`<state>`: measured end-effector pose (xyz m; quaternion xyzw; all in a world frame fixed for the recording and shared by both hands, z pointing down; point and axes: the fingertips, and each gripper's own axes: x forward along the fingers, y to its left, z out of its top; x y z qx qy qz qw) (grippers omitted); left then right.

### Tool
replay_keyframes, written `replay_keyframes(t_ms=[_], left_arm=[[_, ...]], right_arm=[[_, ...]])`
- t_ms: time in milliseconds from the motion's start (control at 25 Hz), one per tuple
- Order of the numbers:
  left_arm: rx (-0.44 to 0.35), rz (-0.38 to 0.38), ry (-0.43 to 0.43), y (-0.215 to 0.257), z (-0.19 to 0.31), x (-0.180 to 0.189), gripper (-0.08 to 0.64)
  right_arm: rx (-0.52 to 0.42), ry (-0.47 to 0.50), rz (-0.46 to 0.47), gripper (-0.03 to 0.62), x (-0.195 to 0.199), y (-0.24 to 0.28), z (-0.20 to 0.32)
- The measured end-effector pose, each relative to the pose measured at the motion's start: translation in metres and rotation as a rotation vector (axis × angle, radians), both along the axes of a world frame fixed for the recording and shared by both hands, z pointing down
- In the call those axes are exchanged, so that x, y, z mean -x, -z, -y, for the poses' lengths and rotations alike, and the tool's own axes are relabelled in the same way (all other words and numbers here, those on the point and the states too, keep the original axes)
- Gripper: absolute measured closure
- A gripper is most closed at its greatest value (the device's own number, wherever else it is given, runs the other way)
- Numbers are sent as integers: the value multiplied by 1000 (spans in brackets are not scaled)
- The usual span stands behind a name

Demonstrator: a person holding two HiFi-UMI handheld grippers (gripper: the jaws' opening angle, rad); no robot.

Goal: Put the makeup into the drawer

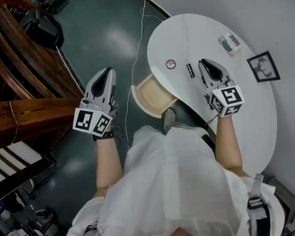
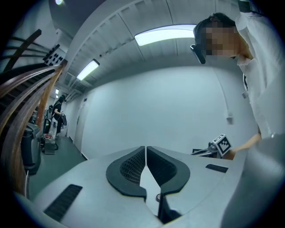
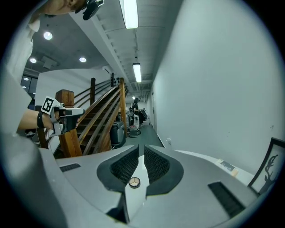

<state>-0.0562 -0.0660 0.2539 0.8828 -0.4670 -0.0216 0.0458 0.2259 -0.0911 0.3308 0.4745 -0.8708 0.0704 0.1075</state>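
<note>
1. Since the drawer (image 1: 152, 96) already stands pulled out at the near left edge of the table (image 1: 248, 129) and looks empty, I judge the task to be at its start: the reach for the first piece of makeup.
2. All the makeup lies on the tabletop. A round compact (image 1: 170, 64) is closest to the drawer and a black tube (image 1: 190, 70) lies just right of it. A small flat case (image 1: 230, 42) sits farther off to the right, near a framed picture (image 1: 263, 66).
3. My right gripper (image 1: 204, 62) hovers over the table just right of the tube. Its jaws are narrow, tips together, with nothing between them. In the right gripper view the compact (image 3: 134, 181) shows through the slit below the pads, lying on the table beyond and not gripped.
4. My left gripper (image 1: 108, 71) is out over the floor, left of the drawer and well apart from the table. Its jaws are also closed tip to tip and empty.
5. Next I would spread the right jaws wide and come down over the tube, closing across its narrow width.
6. The compact is flat and low, so the pads would have to reach almost to the tabletop, or it may slide away.
7. Whichever piece I lift then goes left and near, over the drawer wall, to be let go inside.
</note>
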Motion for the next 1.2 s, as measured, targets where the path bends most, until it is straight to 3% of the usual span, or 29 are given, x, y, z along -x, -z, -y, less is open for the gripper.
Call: replay_keyframes(t_ms=[680,1200], left_arm=[[109,-36,-115,-54,50,-19,535],[172,-43,-193,-94,74,-45,535]], right_arm=[[191,-29,-84,532,13,-77,19],[371,-41,-256,500,12,-156,27]])
